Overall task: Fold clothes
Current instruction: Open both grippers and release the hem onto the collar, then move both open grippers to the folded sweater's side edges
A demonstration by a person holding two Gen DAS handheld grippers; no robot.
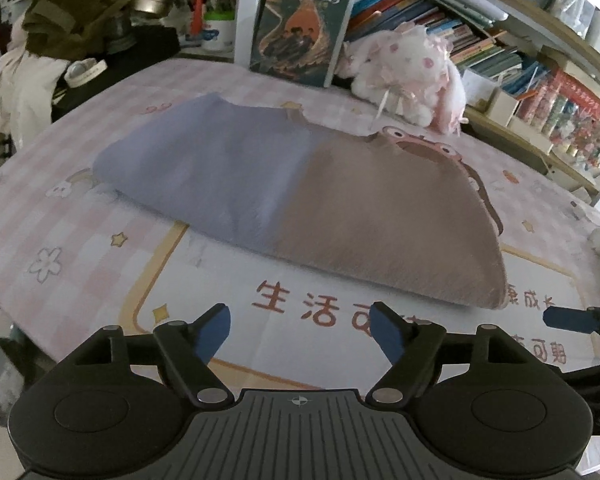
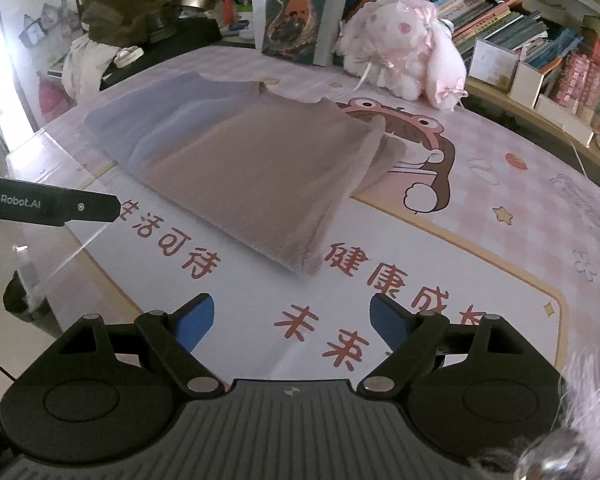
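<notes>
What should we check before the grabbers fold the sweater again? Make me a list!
1. Left gripper open and empty: ok.
2. Right gripper open and empty: ok.
3. Sweater lying flat on the mat, partly folded: ok.
4. Near edge of the sweater free, nothing on top of it: ok.
5. Plush toy and book apart from the sweater: ok.
6. Layers underneath smooth: cannot tell, hidden.

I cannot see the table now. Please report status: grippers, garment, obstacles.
Left gripper open, empty. Right gripper open, empty. Two-tone garment folded flat on mat, untouched. Plush toy behind, clear of it.
</notes>
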